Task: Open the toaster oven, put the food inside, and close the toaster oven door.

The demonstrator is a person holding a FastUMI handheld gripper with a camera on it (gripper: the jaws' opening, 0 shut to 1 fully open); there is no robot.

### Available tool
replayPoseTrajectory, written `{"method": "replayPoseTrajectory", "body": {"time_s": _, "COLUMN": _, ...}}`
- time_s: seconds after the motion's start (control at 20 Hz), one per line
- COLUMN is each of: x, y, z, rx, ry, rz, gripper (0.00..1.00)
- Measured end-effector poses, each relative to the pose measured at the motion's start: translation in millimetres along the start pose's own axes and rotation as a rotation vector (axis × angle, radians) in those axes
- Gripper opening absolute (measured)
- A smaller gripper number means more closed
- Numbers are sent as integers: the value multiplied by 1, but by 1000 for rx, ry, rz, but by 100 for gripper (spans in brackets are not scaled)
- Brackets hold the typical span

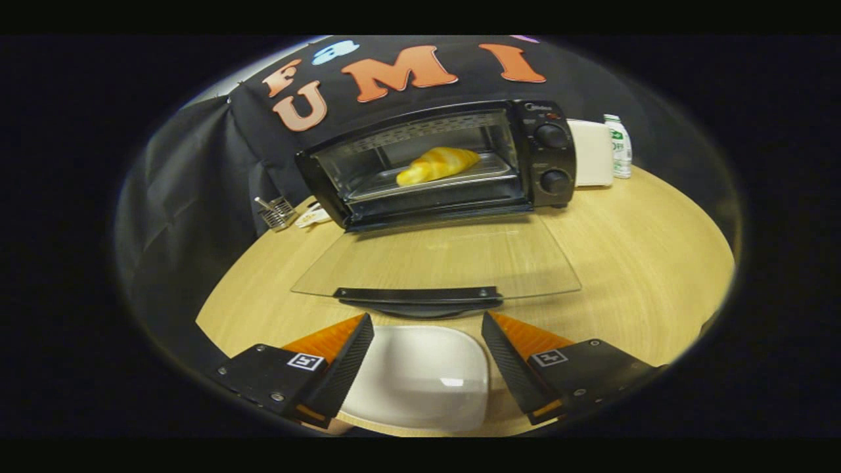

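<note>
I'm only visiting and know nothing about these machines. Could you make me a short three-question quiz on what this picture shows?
1. True or false: the toaster oven has its glass door shut.
2. Where is the croissant? A) on the white dish B) on the tray inside the oven C) held by the gripper
3. What lies between the fingers of the gripper?

Key
1. False: the door hangs open and lies flat toward the gripper.
2. B.
3. The white dish, empty, on the wooden table. The fingers stand open on either side and hold nothing; the door's handle is just ahead of them.
</note>
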State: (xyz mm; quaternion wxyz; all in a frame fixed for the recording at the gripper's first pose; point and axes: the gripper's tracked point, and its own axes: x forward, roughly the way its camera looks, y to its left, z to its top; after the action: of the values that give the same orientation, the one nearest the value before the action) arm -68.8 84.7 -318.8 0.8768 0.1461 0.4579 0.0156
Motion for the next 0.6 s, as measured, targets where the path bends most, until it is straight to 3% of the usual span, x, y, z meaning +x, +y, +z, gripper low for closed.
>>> {"method": "replayPoseTrajectory", "body": {"time_s": 0.25, "x": -7, "y": 22, "z": 45, "rx": -25, "ry": -106, "rz": 40, "gripper": 98}}
{"method": "replayPoseTrajectory", "body": {"time_s": 0.6, "x": 13, "y": 27, "z": 105, "rx": -121, "ry": -214, "rz": -37, "gripper": 98}}
